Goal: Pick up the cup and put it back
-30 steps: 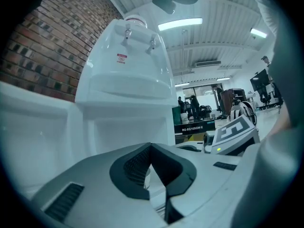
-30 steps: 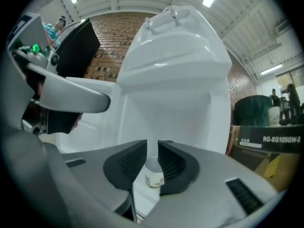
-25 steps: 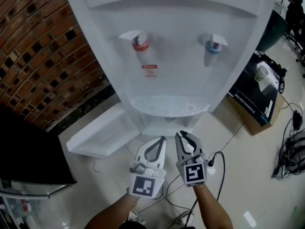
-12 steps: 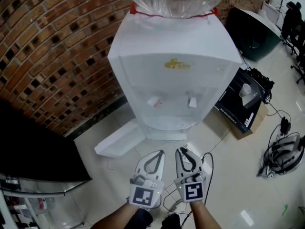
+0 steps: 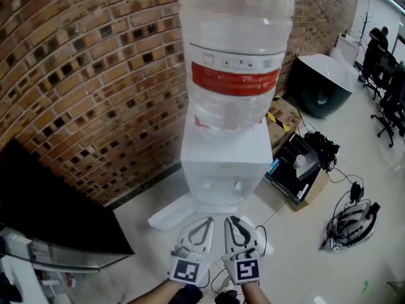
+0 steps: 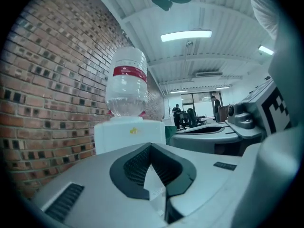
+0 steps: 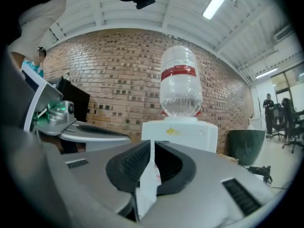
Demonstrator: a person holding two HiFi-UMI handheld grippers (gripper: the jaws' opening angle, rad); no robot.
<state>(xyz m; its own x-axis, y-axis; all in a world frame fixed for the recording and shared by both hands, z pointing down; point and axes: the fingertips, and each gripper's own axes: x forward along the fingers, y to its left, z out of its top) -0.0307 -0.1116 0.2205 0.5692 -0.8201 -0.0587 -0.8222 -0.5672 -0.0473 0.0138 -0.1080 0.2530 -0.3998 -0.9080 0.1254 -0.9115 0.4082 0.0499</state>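
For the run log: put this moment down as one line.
left gripper: shut | right gripper: shut | pose: side by side, facing water dispenser

A thin white paper cup (image 7: 148, 182), seemingly flattened and bearing red print, stands edge-on, pinched inside the right claw (image 7: 153, 148). A similar white sliver (image 6: 156, 186) sits pinched inside the left claw (image 6: 151, 148).

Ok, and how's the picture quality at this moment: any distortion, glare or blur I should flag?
Head view: strong wide-angle bending of the brick wall and water bottle, otherwise sharp. Left gripper view: dark rounded corners, bright ceiling light, foreground soft. Right gripper view: same dark corners, water bottle in focus.
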